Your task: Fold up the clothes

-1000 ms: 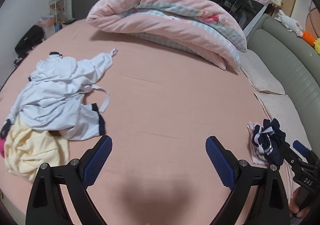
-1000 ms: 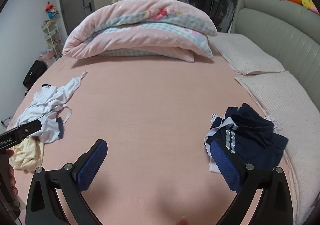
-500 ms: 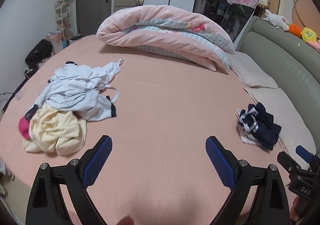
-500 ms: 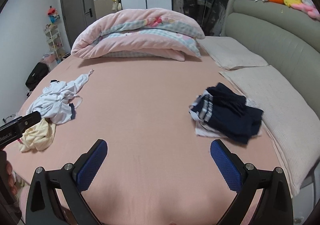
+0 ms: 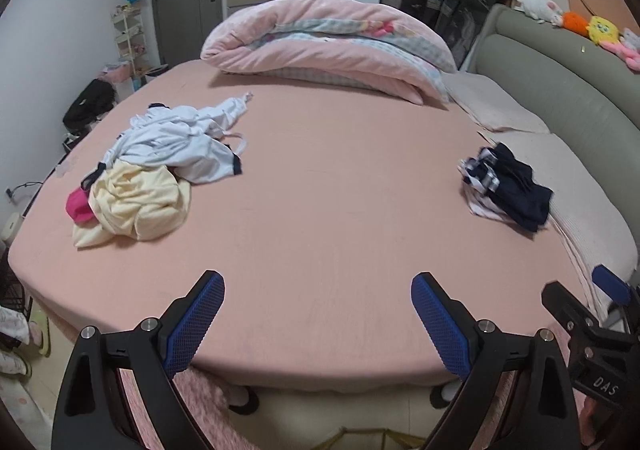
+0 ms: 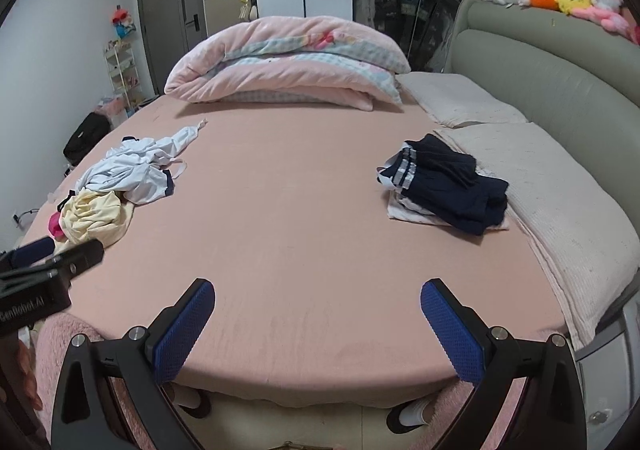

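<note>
A wide bed with a pink sheet fills both views, seen from its near edge. Both hand-held grippers hang just off that edge with nothing between their blue pads: the left hand-held gripper is released, jaws spread wide, and so is the right hand-held gripper.

Near the left edge lies a loose heap of unfolded clothes: a crumpled white garment with dark trim, touching a cream garment bunched nearer the front, with a bit of bright pink cloth beside it. Near the right edge, against a pale pillow, rests a navy stack that looks already folded. A rolled pink quilt sits at the far edge.

The likely next step is taking one piece from the heap. It would go best by pinching a single layer at a hem or shoulder, lifting it clear of its neighbours, and spreading it flat on the bare middle of the bed.
</note>
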{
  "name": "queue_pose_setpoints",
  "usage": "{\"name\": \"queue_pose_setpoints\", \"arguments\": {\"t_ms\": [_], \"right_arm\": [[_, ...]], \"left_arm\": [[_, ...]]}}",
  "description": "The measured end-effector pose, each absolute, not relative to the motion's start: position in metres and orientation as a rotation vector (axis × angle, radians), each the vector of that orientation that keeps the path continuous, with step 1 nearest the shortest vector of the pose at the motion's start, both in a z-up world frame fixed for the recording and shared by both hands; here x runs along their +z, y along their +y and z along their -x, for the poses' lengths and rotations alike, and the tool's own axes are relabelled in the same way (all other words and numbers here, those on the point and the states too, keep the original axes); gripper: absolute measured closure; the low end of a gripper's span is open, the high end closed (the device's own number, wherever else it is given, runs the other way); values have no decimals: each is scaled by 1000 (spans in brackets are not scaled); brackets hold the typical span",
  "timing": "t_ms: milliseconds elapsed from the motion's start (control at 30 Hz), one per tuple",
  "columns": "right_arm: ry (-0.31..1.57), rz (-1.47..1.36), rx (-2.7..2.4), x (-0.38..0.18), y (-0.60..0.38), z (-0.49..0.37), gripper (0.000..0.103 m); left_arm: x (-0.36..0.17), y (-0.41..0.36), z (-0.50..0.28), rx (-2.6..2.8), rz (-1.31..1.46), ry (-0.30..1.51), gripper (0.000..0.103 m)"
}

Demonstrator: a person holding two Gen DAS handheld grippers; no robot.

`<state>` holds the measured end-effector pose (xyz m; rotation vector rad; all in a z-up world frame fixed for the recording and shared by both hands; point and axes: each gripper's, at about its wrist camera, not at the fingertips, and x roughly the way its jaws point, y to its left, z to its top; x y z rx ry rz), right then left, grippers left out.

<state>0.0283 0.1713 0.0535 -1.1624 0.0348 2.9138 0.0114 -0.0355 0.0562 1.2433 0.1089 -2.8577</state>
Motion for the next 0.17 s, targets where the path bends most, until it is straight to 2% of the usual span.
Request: {"name": "queue_pose_setpoints", "arguments": {"t_ms": [167], "right_arm": [[36,1140,2921,56,176,-39,0]], "left_arm": [[49,-34,-22,-2865,-1264,195,8]]}}
